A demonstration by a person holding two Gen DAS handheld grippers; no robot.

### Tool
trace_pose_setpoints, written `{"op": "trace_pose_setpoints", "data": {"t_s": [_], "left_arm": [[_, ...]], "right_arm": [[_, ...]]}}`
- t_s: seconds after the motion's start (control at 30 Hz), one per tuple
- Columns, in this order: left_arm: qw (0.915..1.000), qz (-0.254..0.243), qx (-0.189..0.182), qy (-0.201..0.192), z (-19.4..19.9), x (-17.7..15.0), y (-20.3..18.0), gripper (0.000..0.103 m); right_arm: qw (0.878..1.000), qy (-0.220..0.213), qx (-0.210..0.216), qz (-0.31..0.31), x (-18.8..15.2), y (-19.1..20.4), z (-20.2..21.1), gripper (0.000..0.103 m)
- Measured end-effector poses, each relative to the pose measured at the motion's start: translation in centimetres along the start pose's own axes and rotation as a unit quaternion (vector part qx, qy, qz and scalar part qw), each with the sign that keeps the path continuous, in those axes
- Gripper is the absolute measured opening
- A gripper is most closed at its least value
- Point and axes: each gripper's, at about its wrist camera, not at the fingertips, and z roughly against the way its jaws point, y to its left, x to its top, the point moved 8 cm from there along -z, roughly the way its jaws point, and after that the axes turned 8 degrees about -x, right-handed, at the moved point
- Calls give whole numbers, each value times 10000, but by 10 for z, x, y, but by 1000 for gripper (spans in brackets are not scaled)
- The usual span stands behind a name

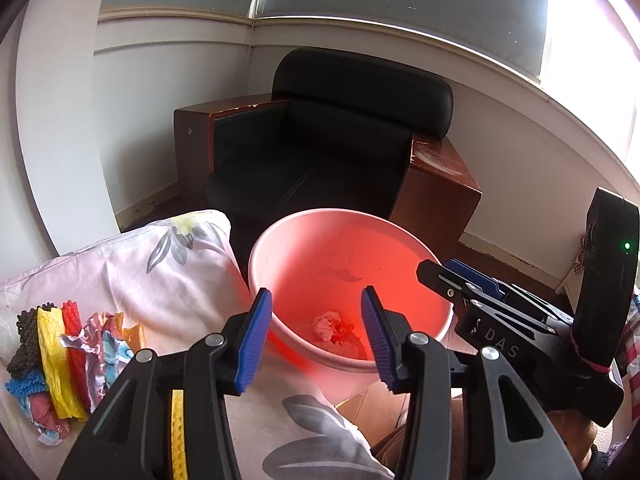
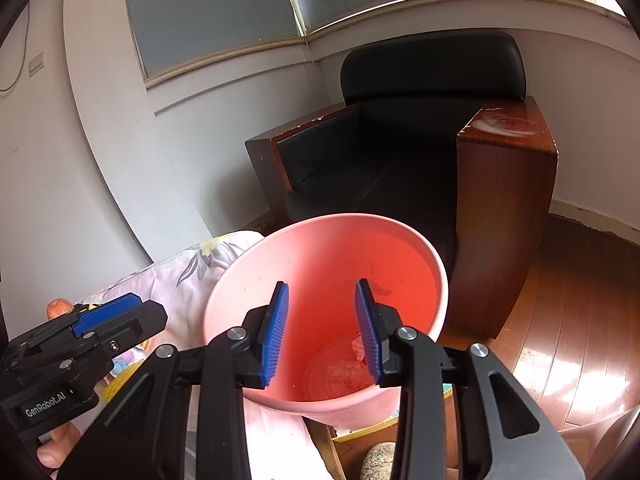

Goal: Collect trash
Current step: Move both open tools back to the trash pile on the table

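From the left wrist camera, the left gripper (image 1: 316, 336) hangs over the pink bucket (image 1: 280, 240), its fingers spread fairly wide with nothing between them. Crumpled trash (image 1: 332, 326) lies at the bucket's bottom. More scraps (image 1: 72, 356), coloured wrappers and mesh, sit on the floral bedding (image 1: 160, 280) near its left edge. The bucket stands just past the bedding's edge; a careless swing back towards the scraps could clip the rim and tip it.

From the right wrist camera, the right gripper (image 2: 322, 332) also hovers above the bucket (image 2: 400, 232), fingers moderately apart and empty. The left gripper (image 2: 116, 320) is close beside it, so both turning together risks a collision.
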Motion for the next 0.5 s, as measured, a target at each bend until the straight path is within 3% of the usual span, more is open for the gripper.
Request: {"op": "trace_pose_setpoints", "data": {"t_s": [0.5], "left_arm": [[9979, 199, 284, -546, 85, -10, 24, 52]], "right_arm": [[9979, -231, 606, -9, -18, 52, 55, 35]]}}
